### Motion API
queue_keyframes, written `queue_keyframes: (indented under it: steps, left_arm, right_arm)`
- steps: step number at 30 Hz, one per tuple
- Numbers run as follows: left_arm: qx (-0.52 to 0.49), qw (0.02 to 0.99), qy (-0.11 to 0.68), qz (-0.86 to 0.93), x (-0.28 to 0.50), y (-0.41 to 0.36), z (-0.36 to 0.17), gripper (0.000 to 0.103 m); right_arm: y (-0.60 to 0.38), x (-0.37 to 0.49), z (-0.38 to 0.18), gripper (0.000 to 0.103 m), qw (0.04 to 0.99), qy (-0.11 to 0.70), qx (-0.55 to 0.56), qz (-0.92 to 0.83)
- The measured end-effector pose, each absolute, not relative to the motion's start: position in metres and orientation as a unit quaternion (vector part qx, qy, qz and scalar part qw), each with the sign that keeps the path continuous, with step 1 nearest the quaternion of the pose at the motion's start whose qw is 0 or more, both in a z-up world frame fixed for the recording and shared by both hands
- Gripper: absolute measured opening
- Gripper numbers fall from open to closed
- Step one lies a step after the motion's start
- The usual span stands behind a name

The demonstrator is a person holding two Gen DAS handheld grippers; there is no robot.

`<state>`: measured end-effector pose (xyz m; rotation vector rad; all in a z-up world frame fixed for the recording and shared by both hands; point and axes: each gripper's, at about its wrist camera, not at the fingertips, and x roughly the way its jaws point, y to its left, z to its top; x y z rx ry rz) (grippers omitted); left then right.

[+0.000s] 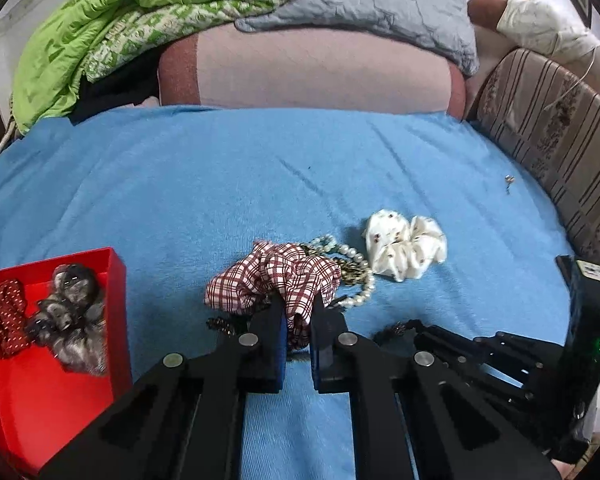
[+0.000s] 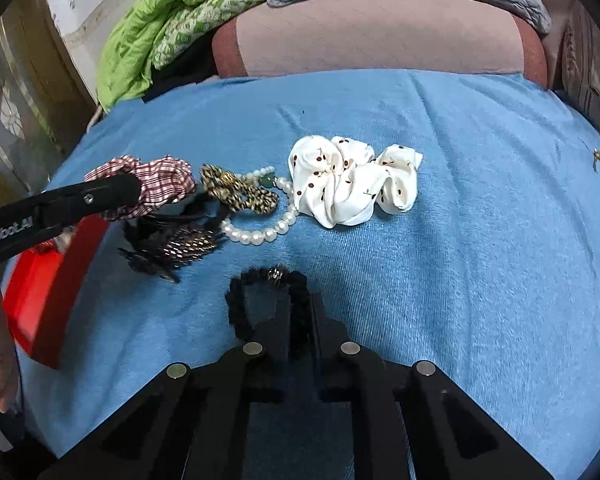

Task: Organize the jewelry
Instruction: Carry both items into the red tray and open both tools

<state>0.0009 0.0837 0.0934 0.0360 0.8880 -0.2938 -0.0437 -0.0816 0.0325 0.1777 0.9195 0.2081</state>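
On a blue-sheeted bed (image 1: 140,184), the left hand-held gripper (image 1: 296,312) pinches a checked scrunchie (image 1: 276,276) and the right hand-held gripper (image 2: 300,312) a black scrunchie (image 2: 260,280); lifting could snag the pearl bracelet (image 1: 356,264) touching the checked one.

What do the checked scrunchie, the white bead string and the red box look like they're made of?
Checked scrunchie: thin woven cloth, matte, judging by its printed plaid and soft gathers. White bead string: glossy round beads with a pearly sheen; real pearl, glass or plastic cannot be told. Red box: stiff, smooth walls with straight edges, probably plastic or coated card.
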Motion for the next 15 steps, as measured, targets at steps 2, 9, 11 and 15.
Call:
queue_keyframes:
  steps: [2, 9, 11, 15]
  left_arm:
    - [0.01, 0.896, 0.419, -0.147, -0.01, 0.086, 0.105, 0.008]
    - [-0.017, 0.905, 0.395, -0.155, -0.054, 0.099, 0.137, 0.008]
    - [-0.02, 0.909, 0.388, -0.151, -0.068, 0.105, 0.144, 0.008]
    - [-0.024, 0.915, 0.379, -0.135, -0.091, 0.119, 0.152, 0.009]
  right_arm:
    - [-0.086, -0.052, 0.04, 0.009, 0.889, 0.436, 0.096, 0.103]
    - [-0.094, -0.079, 0.065, 0.009, 0.897, 0.415, 0.11, 0.106]
    - [-0.093, -0.088, 0.072, 0.009, 0.899, 0.409, 0.113, 0.107]
    - [-0.089, -0.101, 0.086, 0.009, 0.903, 0.398, 0.114, 0.11]
